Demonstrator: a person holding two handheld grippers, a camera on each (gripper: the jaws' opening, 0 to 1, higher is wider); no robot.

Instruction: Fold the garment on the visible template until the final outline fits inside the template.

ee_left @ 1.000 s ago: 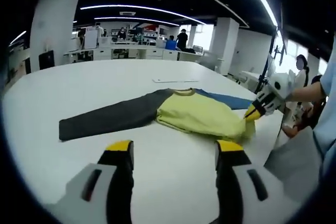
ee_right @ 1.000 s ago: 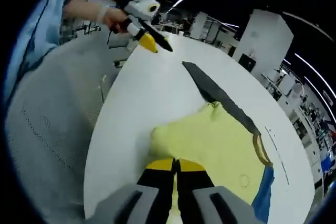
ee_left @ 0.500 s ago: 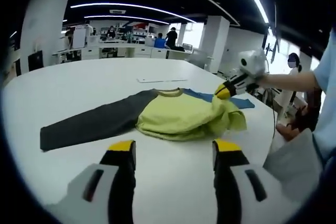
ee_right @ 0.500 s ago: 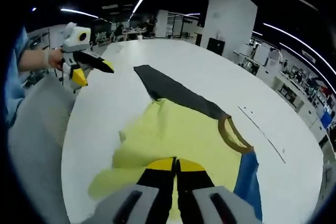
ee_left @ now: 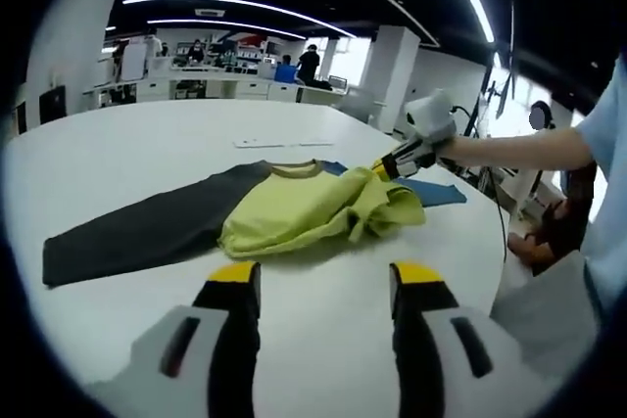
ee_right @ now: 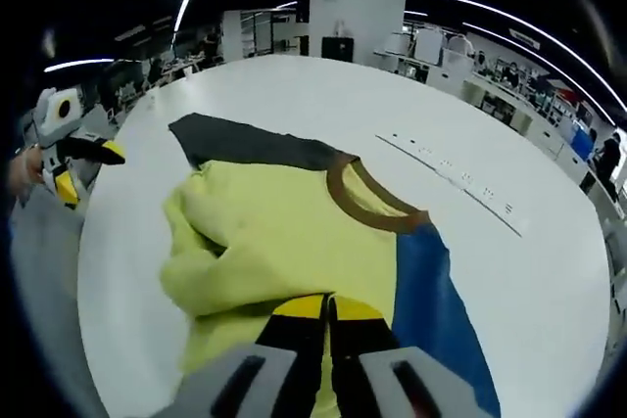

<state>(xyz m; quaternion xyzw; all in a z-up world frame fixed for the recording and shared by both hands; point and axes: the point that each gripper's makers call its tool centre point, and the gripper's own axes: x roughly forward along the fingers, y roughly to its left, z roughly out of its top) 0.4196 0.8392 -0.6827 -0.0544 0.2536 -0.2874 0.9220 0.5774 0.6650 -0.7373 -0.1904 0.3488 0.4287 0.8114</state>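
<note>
A long-sleeved garment lies on the white table (ee_left: 118, 154): yellow body (ee_left: 294, 212), dark grey sleeve (ee_left: 127, 237), blue sleeve (ee_left: 431, 193). My right gripper (ee_left: 382, 168) enters from the right, shut on the yellow hem, which it holds lifted and bunched over the body. In the right gripper view its jaws (ee_right: 329, 308) are pinched on the yellow fabric (ee_right: 284, 232), with the brown collar (ee_right: 377, 208), the blue sleeve (ee_right: 431, 310) and the grey sleeve (ee_right: 245, 149) beyond. My left gripper (ee_left: 321, 276) hovers open above bare table in front of the garment, and appears far left (ee_right: 83, 159).
A thin marked template line (ee_right: 451, 178) runs across the table behind the collar, seen also as a pale strip (ee_left: 284, 143). The person's arm (ee_left: 509, 149) reaches in from the right. The table edge curves close by on the right. Desks and people stand far behind.
My right gripper has lifted the yellow hem off the table and carried it over the body toward the collar, bunching the fabric. The left gripper stays open, with its view shifted slightly.
</note>
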